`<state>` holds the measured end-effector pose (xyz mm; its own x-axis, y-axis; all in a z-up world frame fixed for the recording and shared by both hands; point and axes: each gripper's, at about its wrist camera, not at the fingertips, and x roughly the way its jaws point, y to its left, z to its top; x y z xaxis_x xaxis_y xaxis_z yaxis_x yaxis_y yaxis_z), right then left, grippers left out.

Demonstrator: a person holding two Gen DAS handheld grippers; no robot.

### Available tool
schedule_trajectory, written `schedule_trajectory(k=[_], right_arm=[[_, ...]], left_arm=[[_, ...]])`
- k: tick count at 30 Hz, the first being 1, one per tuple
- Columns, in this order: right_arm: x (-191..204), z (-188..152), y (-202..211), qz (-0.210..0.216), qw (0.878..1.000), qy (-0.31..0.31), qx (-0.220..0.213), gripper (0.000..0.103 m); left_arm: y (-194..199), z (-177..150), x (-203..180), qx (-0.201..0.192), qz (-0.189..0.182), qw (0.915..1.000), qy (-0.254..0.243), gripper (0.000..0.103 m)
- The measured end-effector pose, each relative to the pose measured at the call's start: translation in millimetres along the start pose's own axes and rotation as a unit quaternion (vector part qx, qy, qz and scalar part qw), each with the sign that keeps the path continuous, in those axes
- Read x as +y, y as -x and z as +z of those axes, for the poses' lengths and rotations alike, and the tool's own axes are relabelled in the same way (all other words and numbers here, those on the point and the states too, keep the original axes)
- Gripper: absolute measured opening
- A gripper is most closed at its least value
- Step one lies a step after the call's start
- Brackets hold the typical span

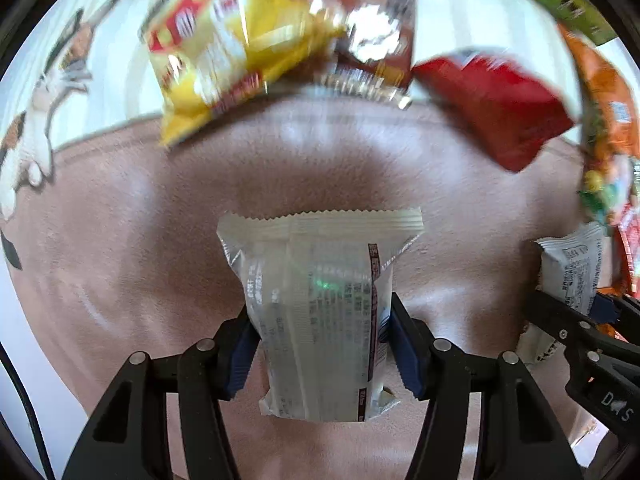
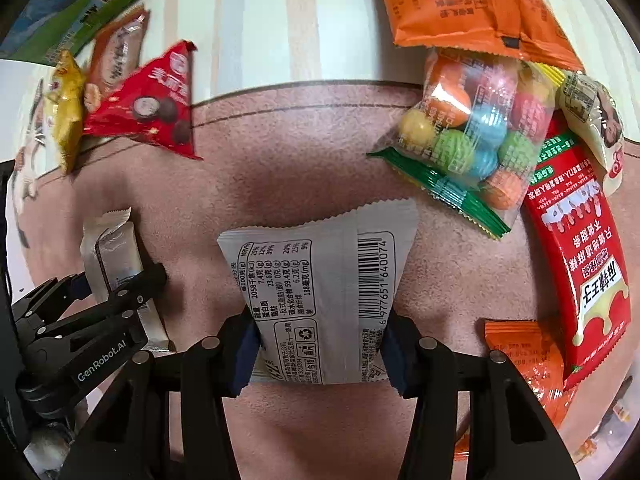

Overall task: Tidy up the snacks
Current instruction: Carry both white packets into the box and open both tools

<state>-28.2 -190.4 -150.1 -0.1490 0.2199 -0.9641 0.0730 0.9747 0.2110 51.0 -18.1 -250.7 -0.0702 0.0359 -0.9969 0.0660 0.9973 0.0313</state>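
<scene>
In the left wrist view my left gripper (image 1: 319,312) is shut on a white snack packet (image 1: 320,280), whose sides are pinched between the blue pads above the pink mat (image 1: 120,260). At that view's right edge my right gripper (image 1: 576,312) grips a second pale packet (image 1: 568,268). The right wrist view shows my right gripper (image 2: 319,320) shut on that grey-white packet with a barcode (image 2: 320,272). The left gripper (image 2: 116,280) and its white packet (image 2: 108,252) are at the left there.
Around the pink mat (image 2: 320,168) lie a yellow packet (image 1: 212,48), a brown packet (image 1: 360,20), a red triangular packet (image 2: 156,108), a large orange packet (image 2: 460,4), a clear bag of coloured candy balls (image 2: 472,132), a long red packet (image 2: 580,264) and a small orange packet (image 2: 524,356). A striped tabletop (image 2: 260,32) lies beyond.
</scene>
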Motion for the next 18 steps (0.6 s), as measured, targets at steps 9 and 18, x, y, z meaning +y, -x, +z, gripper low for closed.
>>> schedule_trajectory(k=[9, 18], right_arm=[[3, -2, 110, 0.061, 0.993, 0.041, -0.09, 0.052], [31, 51, 253, 0.085, 0.967, 0.092, -0.22, 0.052]], left_arm=[[157, 31, -4, -0.136, -0.048, 0.9876, -0.062, 0.056], [260, 132, 21, -0.209, -0.075, 0.9735, -0.054, 0.057]])
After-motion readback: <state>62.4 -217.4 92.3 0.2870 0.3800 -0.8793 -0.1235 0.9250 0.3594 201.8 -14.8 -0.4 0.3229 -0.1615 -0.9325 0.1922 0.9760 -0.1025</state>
